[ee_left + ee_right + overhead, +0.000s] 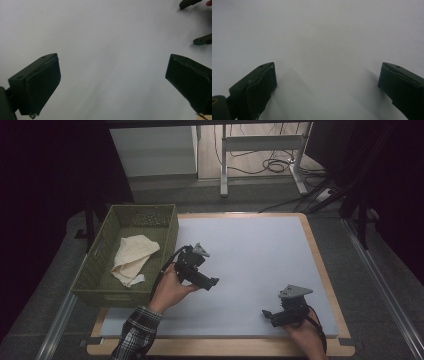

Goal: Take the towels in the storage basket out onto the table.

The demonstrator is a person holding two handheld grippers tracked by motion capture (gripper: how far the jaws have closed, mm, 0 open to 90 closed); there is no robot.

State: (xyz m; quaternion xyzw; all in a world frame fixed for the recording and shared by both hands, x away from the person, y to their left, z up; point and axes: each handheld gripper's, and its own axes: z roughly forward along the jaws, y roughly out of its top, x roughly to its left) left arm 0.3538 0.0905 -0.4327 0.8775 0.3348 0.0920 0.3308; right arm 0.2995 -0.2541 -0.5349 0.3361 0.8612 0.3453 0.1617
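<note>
A cream cloth [132, 257] lies crumpled inside a green plastic basket [172, 227] at the table's left. My left gripper [214, 282] is held just right of the basket over the white mat, open, with nothing between its jaws [113, 75]. My right gripper [266, 315] rests low near the mat's front right, pointing left, also open and empty [327, 80]. In the left gripper view the right gripper's fingertips [202, 40] show at the upper right.
A white mat [250, 260] covers most of the wooden table [320, 265]. Beyond the far edge stand a white cabinet [155, 150] and a metal frame [260, 142] with cables on the floor. Dark surroundings lie on both sides.
</note>
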